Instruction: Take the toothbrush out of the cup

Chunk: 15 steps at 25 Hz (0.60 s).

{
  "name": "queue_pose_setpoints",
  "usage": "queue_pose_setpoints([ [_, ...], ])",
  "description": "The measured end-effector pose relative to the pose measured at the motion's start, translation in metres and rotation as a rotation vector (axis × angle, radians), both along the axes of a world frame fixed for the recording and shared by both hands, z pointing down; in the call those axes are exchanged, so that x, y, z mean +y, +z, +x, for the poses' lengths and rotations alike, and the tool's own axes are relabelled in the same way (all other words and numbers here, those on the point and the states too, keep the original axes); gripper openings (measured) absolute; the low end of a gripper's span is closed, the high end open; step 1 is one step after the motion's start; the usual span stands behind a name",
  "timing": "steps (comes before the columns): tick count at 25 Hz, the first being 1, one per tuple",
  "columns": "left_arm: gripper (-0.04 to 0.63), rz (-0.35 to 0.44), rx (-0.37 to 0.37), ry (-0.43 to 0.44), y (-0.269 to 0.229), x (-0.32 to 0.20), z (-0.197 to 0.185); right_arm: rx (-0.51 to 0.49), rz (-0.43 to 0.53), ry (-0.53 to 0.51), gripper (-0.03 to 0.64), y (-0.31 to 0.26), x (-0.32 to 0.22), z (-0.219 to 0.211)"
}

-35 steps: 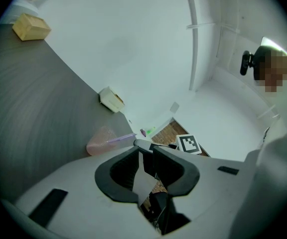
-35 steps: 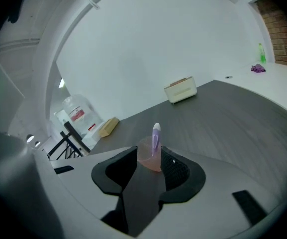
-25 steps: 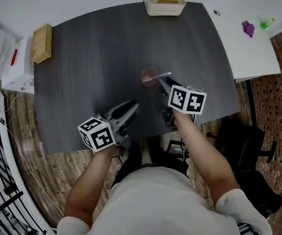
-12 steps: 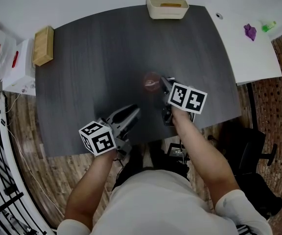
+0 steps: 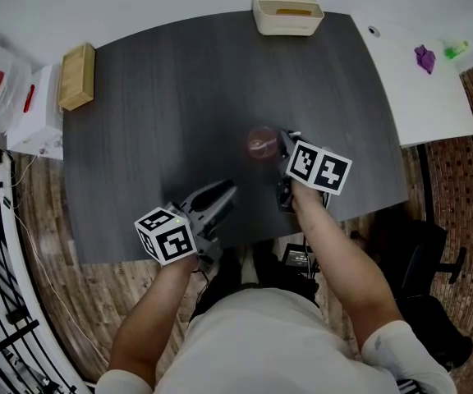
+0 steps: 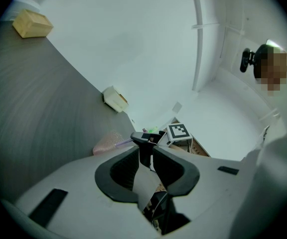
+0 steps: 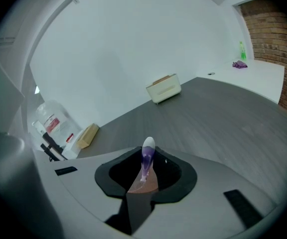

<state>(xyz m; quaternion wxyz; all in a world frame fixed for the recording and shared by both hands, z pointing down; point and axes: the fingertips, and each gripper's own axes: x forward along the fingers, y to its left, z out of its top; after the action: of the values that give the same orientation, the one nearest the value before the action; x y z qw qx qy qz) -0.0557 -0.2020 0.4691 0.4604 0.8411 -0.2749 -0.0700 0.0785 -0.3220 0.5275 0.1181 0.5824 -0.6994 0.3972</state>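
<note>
We find the toothbrush (image 7: 147, 154) still standing in the cup (image 5: 259, 144). The right gripper (image 5: 285, 140) is closing around the handle above the cup, extraction pending. The left gripper (image 6: 147, 146) is idle, jaws together.

Lighting: bright, even, diffuse from overhead; white wall (image 7: 108, 59) close to overexposed. Shadows: faint and soft on the dark table (image 5: 179, 97). Head view: cup (image 5: 262, 144) smeared, low contrast. Gripper views: fisheye bending, black vignetted corners; toothbrush (image 7: 147, 153) sharp, nearest foreground soft.
</note>
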Motion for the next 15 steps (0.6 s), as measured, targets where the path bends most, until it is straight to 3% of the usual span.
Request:
queue_pose_setpoints([
  [15, 0.078, -0.015, 0.014, -0.031, 0.0044, -0.0028, -0.01, 0.019, 0.047, -0.096, 0.072, -0.002, 0.0053, -0.0073],
])
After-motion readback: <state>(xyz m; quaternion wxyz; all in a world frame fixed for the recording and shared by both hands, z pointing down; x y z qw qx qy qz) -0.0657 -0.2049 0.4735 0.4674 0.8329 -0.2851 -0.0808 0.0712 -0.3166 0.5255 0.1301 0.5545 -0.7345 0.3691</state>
